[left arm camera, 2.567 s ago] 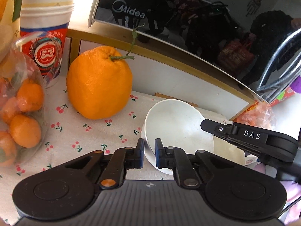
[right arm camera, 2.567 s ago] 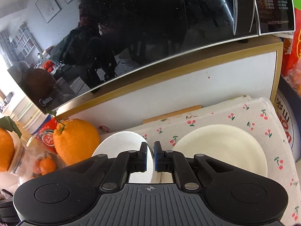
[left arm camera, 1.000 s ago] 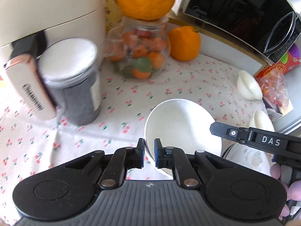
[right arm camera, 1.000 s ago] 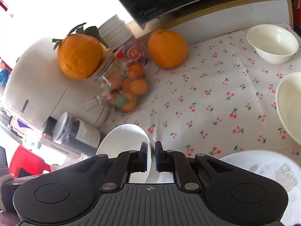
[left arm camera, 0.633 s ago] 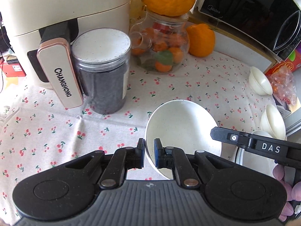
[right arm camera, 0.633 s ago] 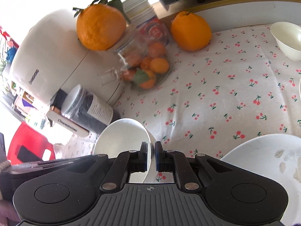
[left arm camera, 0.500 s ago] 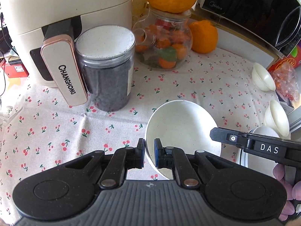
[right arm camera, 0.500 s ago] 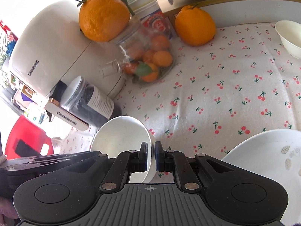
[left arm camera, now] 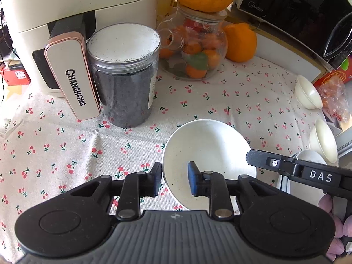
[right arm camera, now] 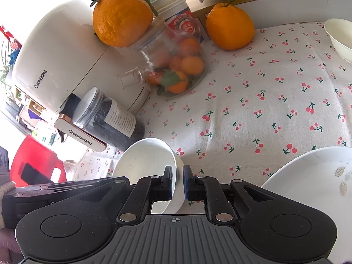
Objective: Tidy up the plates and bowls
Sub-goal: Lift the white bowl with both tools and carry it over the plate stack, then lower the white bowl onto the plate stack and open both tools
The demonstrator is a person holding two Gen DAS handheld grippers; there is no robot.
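A white bowl (left arm camera: 209, 151) sits low over the cherry-print cloth; it also shows in the right wrist view (right arm camera: 145, 167). My left gripper (left arm camera: 175, 181) is open, its fingers straddling the bowl's near rim with a gap. My right gripper (right arm camera: 177, 182) is shut on the bowl's opposite rim. A white plate (right arm camera: 312, 180) lies at the right, also visible in the left wrist view (left arm camera: 308, 156). Two small cream bowls (left arm camera: 308, 92) (left arm camera: 323, 140) stand at the far right; one shows in the right wrist view (right arm camera: 341, 37).
A cream air fryer (left arm camera: 72, 22) and a dark jar (left arm camera: 125, 77) stand at the back left. A glass jar of oranges (left arm camera: 195, 50) with a big orange on top, another orange (left arm camera: 241, 41), and a black microwave (left arm camera: 297, 11) line the back.
Both grippers carried the bowl from beside the microwave out to the front of the table. My left gripper has just opened off the bowl's rim; the right stays shut on it.
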